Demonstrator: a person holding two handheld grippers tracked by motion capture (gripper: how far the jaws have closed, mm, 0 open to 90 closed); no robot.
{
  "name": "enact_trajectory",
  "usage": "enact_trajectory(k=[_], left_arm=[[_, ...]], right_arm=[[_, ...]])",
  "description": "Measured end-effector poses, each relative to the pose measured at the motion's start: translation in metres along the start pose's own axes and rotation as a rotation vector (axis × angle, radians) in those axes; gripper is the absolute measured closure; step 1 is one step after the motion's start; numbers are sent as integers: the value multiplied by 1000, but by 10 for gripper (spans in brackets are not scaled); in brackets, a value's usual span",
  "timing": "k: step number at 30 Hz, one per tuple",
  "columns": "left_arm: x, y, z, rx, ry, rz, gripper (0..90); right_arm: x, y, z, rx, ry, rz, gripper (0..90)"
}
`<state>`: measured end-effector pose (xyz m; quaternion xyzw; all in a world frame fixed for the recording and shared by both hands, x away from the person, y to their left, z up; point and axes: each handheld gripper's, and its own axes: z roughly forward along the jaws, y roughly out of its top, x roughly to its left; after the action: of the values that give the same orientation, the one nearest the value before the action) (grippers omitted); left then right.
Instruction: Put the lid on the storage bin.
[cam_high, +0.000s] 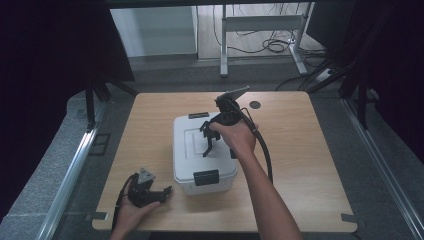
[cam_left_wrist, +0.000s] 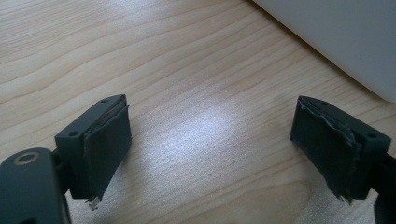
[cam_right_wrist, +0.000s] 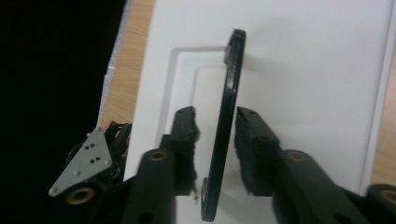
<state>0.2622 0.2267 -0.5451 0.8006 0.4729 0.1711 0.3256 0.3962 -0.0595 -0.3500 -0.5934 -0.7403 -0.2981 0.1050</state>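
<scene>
step in hand: the black carry handle (cam_right_wrist: 225, 126) of the white storage box (cam_high: 186, 172) is stood upright between the jaws of the right gripper (cam_right_wrist: 215, 140), which are parted, gaps showing on both sides.
left gripper (cam_left_wrist: 210, 140): spread wide, nothing held, rested on the table (cam_high: 300, 150) just beside the box.
box place: middle of the table.
latches (cam_high: 206, 177): judged clipped shut.
contents: cannot be told, lid is closed.
next move: judged to be lowering the handle or working a latch.

A smooth white plastic box (cam_high: 204, 150) with a glossy black plastic handle (cam_right_wrist: 224, 126) sits on a matt wood-grain table (cam_high: 300, 150).
</scene>
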Motion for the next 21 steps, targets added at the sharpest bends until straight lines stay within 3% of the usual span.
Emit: enact_trajectory(k=[1, 6, 14, 21], left_arm=[[0, 0, 0, 0, 0, 0, 124], [0, 0, 0, 1, -1, 0, 124], [0, 0, 0, 0, 1, 2, 123], [0, 0, 0, 1, 0, 3, 123]], right_arm=[[-2, -2, -5, -42, 18, -40, 579], [-13, -9, -16, -86, 33, -97, 510], [-31, -17, -26, -116, 57, -110, 496], [-54, -29, -40, -175, 64, -128, 468]])
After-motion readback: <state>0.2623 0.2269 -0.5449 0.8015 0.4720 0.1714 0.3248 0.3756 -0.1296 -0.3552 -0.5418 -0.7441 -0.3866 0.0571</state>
